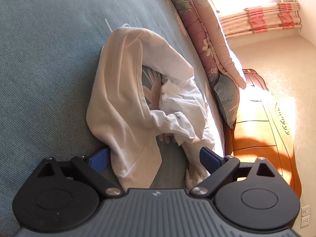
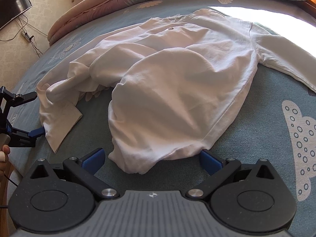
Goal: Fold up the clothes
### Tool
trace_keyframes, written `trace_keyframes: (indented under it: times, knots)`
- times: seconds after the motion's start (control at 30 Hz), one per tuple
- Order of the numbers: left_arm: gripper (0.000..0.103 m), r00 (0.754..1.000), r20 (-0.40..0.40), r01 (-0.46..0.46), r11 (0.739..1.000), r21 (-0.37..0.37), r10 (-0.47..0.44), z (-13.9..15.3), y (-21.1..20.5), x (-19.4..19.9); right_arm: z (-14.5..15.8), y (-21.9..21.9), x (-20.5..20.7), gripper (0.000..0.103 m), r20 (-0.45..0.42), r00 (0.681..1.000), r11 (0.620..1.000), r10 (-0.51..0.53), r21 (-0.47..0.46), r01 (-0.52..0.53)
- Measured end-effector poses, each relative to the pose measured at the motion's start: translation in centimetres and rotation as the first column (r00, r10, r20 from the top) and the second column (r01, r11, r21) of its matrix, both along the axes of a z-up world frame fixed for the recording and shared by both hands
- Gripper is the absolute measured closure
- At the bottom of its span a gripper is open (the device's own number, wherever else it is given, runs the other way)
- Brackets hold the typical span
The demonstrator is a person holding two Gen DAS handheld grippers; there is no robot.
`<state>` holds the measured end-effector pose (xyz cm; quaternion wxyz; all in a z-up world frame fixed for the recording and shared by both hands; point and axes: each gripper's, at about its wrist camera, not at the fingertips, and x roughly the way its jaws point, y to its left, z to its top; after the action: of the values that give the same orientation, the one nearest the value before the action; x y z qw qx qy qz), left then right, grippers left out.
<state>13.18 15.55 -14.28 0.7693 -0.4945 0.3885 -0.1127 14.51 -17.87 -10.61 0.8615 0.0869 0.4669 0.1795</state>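
I see white long-sleeved shirt [image 2: 177, 83] crumpled on blue bedspread [image 2: 256, 138]. My left gripper [image 1: 154, 158] jaws wide, sleeve between, ungripped. Right gripper [image 2: 152, 158] wide open, hem between, nothing held.

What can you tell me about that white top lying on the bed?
The white top is a long-sleeved garment of soft, cotton-like cloth, rumpled and not yet folded. It lies on the blue-green patterned bedspread, one sleeve stretched flat to the right, the other bunched and twisted on the left. Its hem sits between the right gripper's open jaws; the left gripper straddles the bunched sleeve end.
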Motion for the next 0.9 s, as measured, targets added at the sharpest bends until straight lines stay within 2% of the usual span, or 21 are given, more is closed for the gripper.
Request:
trace_keyframes:
  times: [0.03, 0.1, 0.23, 0.33, 0.43, 0.5, 0.53, 0.57, 0.63, 0.73, 0.8, 0.9]
  knots:
    - [0.012, 1.000, 0.004, 0.004, 1.000, -0.003, -0.004, -0.1, -0.2, -0.6, 0.0, 0.0, 0.0, 0.000, 0.002, 1.000, 1.000, -0.001, 0.003, 0.001]
    - [0.022, 1.000, 0.025, 0.008, 0.999, 0.032, -0.009, -0.1, -0.5, -1.3, 0.0, 0.0, 0.0, 0.000, 0.004, 1.000, 1.000, 0.000, 0.002, 0.000]
    - [0.024, 0.998, 0.057, 0.011, 0.998, 0.068, -0.015, 0.1, -0.7, -0.7, -0.1, 0.3, 0.2, 0.000, 0.011, 1.000, 1.000, 0.006, -0.014, -0.005]
    - [0.026, 0.996, 0.089, -0.023, 0.996, 0.092, 0.014, 0.1, -1.1, 0.4, -0.1, 0.4, 0.0, 0.000, 0.020, 1.000, 1.000, 0.009, -0.020, -0.009]
    - [0.029, 0.994, 0.102, -0.057, 0.991, 0.120, 0.045, 0.0, -1.3, -0.4, -0.1, 0.3, -0.2, 0.000, 0.023, 1.000, 1.000, 0.008, -0.014, -0.007]
    - [0.050, 0.992, 0.110, -0.082, 0.987, 0.136, 0.067, -0.2, -1.5, -1.0, -0.2, 0.1, -0.2, 0.000, 0.025, 1.000, 1.000, 0.006, -0.006, -0.006]
    - [0.062, 0.990, 0.061, -0.130, 0.989, 0.064, 0.126, -1.4, -0.7, -1.8, -0.2, 0.2, -0.2, 0.000, 0.027, 1.000, 1.000, 0.007, -0.005, -0.007]
    - [0.090, 0.984, 0.011, -0.179, 0.984, -0.003, 0.179, -2.6, 0.1, -2.6, -0.2, 0.1, -0.2, 0.000, 0.030, 1.000, 1.000, 0.010, -0.006, -0.010]
    - [0.094, 0.982, 0.011, -0.185, 0.980, -0.073, 0.186, -4.1, 0.8, -3.2, -0.3, 0.2, -0.3, 0.000, 0.037, 0.999, 1.000, 0.016, -0.013, -0.016]
    - [0.095, 0.990, -0.011, -0.141, 0.989, 0.046, 0.142, -2.7, -0.1, -2.2, -0.3, 0.7, -0.3, 0.000, 0.048, 0.998, 0.998, 0.035, -0.045, -0.033]
    - [0.095, 0.991, -0.038, -0.124, 0.990, 0.067, 0.126, -2.1, -0.1, -1.5, -0.3, 1.0, -0.4, 0.000, 0.051, 0.998, 0.997, 0.041, -0.063, -0.037]
    - [0.099, 0.996, -0.047, -0.062, 0.978, 0.199, 0.073, 0.2, -0.7, -0.8, -0.3, 0.9, -0.6, 0.000, 0.053, 0.998, 0.997, 0.036, -0.065, -0.033]
